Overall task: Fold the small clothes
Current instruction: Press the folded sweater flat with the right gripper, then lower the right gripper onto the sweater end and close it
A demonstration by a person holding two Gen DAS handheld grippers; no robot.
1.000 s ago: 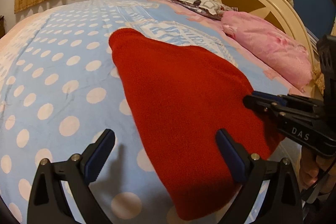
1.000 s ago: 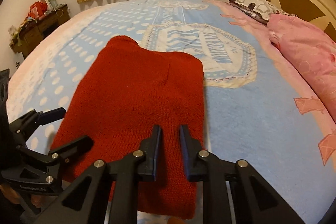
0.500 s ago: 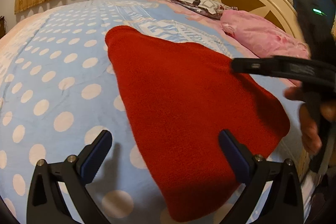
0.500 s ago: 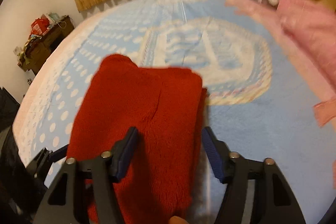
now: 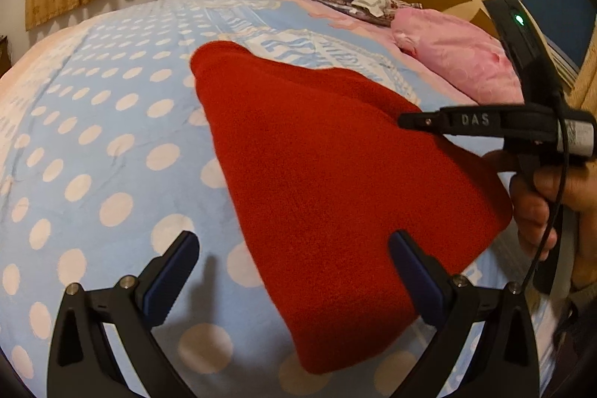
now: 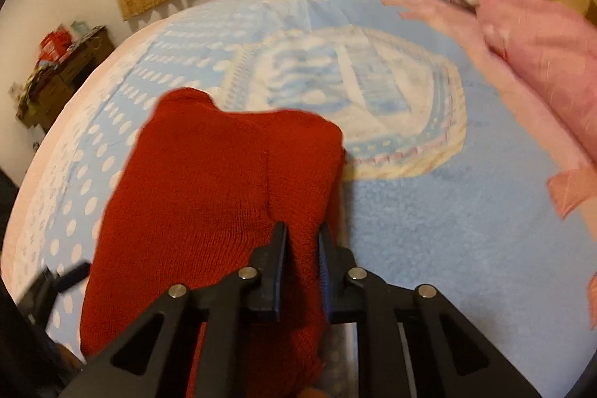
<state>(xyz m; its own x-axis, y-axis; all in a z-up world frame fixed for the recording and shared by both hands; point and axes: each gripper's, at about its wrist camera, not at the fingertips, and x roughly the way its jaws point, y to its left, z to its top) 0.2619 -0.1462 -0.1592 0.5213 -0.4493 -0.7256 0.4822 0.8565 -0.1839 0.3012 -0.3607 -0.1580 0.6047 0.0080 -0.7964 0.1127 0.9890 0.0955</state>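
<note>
A: Bedroom, polka-dot bed, red knit garment lying mid-bed.

B: Right hand-held gripper pinches its 5 o'clock edge, I think; blurry. Left hand-held gripper gapes empty. One-sided lift might bunch the knit.

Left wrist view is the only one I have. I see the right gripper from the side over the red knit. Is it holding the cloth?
Observer: Yes. In the right wrist view the right gripper has its jaws nearly shut, with a fold of the red knit garment pinched between them.
Operator: Which edge is it?
Observer: The garment's right side, near the bare blue blanket.
Operator: Is my left gripper touching the cloth?
Observer: I cannot tell. The right wrist view shows only a blurred dark part of the left gripper at the garment's left edge.
</note>
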